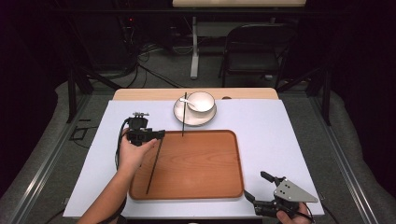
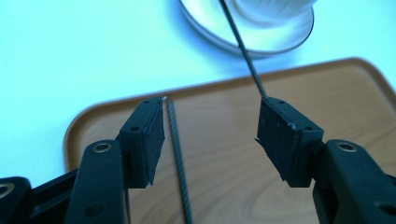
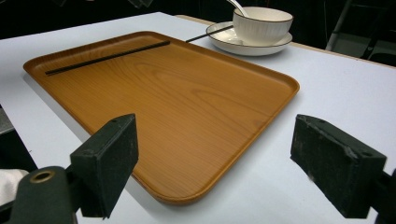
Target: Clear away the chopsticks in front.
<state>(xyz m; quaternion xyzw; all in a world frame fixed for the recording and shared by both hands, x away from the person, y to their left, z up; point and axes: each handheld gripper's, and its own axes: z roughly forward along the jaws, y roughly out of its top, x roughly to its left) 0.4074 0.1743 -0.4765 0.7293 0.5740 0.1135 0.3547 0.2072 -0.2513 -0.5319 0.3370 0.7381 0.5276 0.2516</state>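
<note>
left tool (image 1: 161, 134) — black body, brass screws, black cable | right tool (image 1: 256, 185) — black, grey three-cornered plate

Smooth wooden tray (image 1: 201, 158) (visible grain), glossy ceramic bowl (image 1: 201, 101), matt black chopstick (image 1: 154, 165).

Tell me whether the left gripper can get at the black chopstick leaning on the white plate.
Probably yes: the left gripper is open, and the thin black chopstick on the round white plate lies just beyond, with nothing between.
</note>
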